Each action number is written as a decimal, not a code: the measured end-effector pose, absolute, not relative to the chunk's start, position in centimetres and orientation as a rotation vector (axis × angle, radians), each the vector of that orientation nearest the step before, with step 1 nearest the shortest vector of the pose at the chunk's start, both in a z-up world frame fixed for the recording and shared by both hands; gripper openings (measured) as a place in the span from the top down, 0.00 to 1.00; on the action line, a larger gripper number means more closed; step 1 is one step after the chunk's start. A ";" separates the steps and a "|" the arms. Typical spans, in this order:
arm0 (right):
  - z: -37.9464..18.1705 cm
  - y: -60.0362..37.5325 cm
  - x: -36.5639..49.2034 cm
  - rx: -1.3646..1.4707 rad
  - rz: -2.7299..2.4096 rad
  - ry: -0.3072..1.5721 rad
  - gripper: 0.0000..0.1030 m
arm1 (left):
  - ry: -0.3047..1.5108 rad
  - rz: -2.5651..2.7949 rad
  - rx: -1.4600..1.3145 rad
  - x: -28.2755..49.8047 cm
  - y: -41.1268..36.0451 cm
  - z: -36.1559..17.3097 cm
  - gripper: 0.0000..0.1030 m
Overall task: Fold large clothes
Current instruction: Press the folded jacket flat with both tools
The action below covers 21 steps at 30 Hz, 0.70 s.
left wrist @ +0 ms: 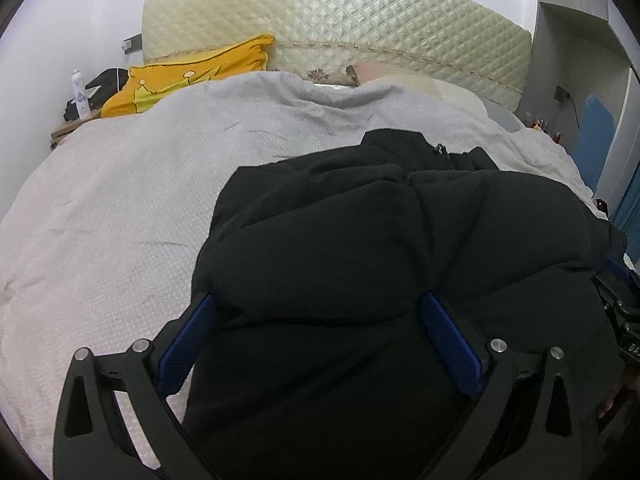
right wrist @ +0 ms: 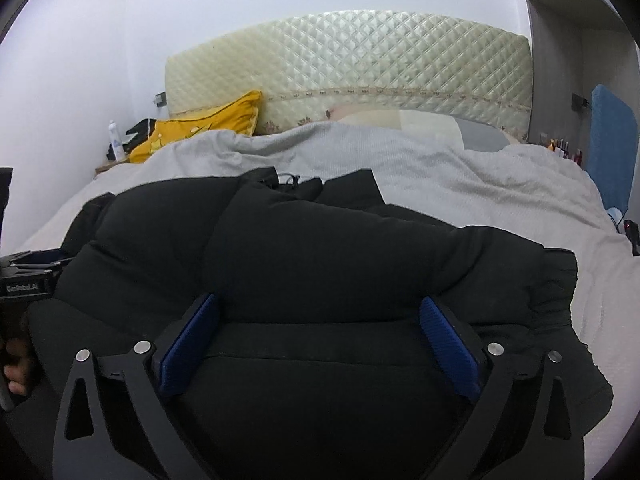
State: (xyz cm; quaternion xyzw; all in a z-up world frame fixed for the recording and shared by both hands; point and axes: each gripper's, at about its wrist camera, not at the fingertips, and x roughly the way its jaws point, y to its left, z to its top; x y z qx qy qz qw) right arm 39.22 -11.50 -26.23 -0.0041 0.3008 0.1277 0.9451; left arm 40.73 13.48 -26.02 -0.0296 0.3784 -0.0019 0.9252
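Black puffer jacket (left wrist: 360, 248) lying on the bed's grey quilt (left wrist: 132, 184), near the foot end, bulked up in several thick layers, collar and zip pull (left wrist: 441, 148) pointing toward the quilted headboard (left wrist: 340, 20)

Left gripper (left wrist: 318, 344) low over the jacket's left part, fingers (left wrist: 188, 344) spread wide, padded cloth bulging between them but not pinched

Right gripper (right wrist: 320, 344) beside it over the right part, fingers (right wrist: 448, 348) likewise spread, nothing clamped

Judging by the stacked bulk and the sleeves no longer spread out, probably well along: sides seemingly brought in, lower half possibly doubled over the upper

Ragged hem or lining edge (right wrist: 576, 320) poking out at the right in the right wrist view, so likely left: tucking that edge, pressing air out, squaring the bundle

Cannot tell whether another fold is intended

Yellow pillow (left wrist: 192, 76) and white bottle (left wrist: 80, 96) well apart at the head end
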 end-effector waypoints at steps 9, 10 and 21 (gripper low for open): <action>-28.7 -12.1 40.1 0.038 0.273 0.630 0.02 | 0.781 -0.006 -0.045 41.2 12.7 -27.1 0.00; -28.8 -12.2 40.1 0.042 0.273 0.639 0.02 | 0.779 -0.008 -0.044 41.1 12.7 -27.1 0.00; -24.3 -12.0 37.9 0.070 0.273 0.754 0.01 | 0.791 0.041 -0.034 38.7 13.1 -21.5 0.00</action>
